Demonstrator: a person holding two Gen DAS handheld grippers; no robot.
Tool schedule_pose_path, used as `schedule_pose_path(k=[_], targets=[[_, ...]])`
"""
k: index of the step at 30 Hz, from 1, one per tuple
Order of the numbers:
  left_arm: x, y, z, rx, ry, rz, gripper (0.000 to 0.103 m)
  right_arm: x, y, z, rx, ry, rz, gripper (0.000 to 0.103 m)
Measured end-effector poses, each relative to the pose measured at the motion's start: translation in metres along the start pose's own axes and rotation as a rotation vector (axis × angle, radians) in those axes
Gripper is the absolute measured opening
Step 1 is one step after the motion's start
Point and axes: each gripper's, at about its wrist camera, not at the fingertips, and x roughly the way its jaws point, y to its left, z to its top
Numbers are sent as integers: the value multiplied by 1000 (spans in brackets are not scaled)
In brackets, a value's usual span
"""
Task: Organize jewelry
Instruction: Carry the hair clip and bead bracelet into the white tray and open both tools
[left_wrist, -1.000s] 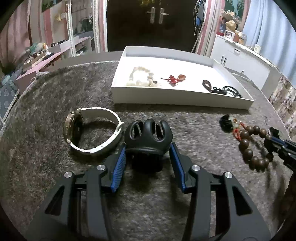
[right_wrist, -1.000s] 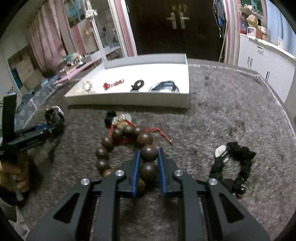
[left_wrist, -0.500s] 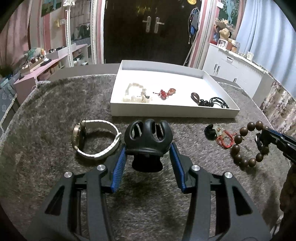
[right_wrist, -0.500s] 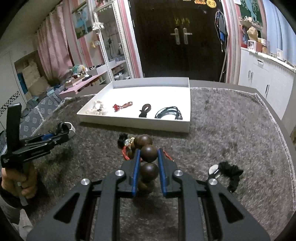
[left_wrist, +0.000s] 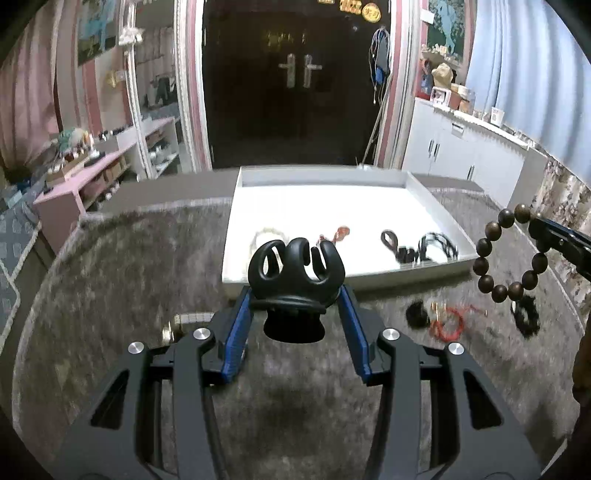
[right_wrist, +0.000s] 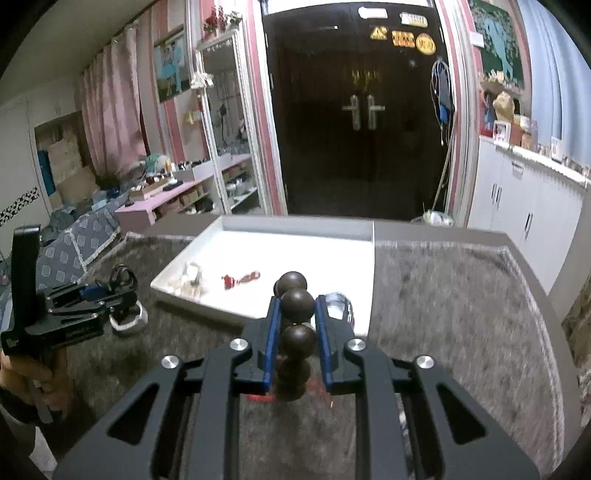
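My left gripper (left_wrist: 295, 295) is shut on a black hair claw clip (left_wrist: 295, 267) and holds it above the grey rug, just short of the white tray (left_wrist: 295, 286). My right gripper (right_wrist: 296, 306) is shut on a brown wooden bead bracelet (right_wrist: 297, 301), lifted above the rug near the tray's front right corner (right_wrist: 364, 325); the bracelet hangs in a loop in the left wrist view (left_wrist: 508, 254). The tray holds a pale bead bracelet (left_wrist: 264, 234), a red charm (left_wrist: 341, 232) and black cords (left_wrist: 421, 249).
On the rug lie a white-strap watch (right_wrist: 127, 321), mostly hidden under my left gripper, a red cord with a black tassel (left_wrist: 439, 321) and a black scrunchie (left_wrist: 526, 319). A pink shelf (left_wrist: 92, 166) stands at left, white cabinets (left_wrist: 461, 151) at right.
Both grippers rose from the rug and moved toward the tray, each carrying its item. The bead bracelet came fully off the rug and now hangs. The red cord stayed on the rug.
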Motion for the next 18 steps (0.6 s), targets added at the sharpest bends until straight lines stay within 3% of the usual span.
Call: schedule_pose_path(k=[18], targets=[[39,2,97,1,-134,37,46,65,-6,73,3,-91,-53,19]])
